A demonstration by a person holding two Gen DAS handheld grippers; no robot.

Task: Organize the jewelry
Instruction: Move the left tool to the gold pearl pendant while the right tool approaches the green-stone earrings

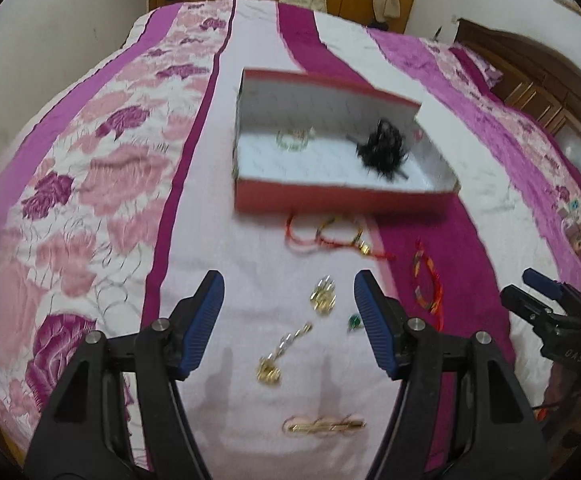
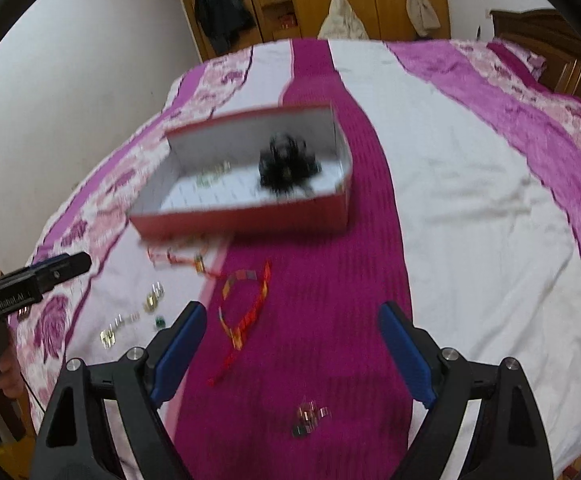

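Nearest the left wrist camera, a gold bar-shaped hair clip [image 1: 324, 426] lies on the bedspread [image 1: 226, 240] at its near edge, below the left gripper [image 1: 288, 322], whose jaws stand wide apart and hold nothing. Between the blue pads lie a gold drop earring [image 1: 280, 358], a second gold earring [image 1: 323, 298] and a small green stud [image 1: 353, 322]. Farther out, a multicoloured woven bracelet [image 1: 428, 286] rests on the magenta stripe, and red cord bracelets [image 1: 330, 236] lie just beside the near wall of the red box [image 1: 330, 198]. Inside the box sit a pale green bangle [image 1: 292, 139] and a black hair accessory [image 1: 382, 150]. So two pieces look sorted; at least six are left outside.

Closest to the right wrist camera, a small cluster of trinkets [image 2: 310, 420], too blurred to name, lies on the magenta stripe between the fingers of the right gripper [image 2: 292, 352], which are also spread open and empty. The woven bracelet [image 2: 246, 306] sits just ahead, the gold earrings [image 2: 130, 320] to the left near the other tool. The box [image 2: 242, 216] lies beyond, mid-bed, with the black piece [image 2: 286, 164] inside. My judgement: the task is early, most jewelry still to be moved.
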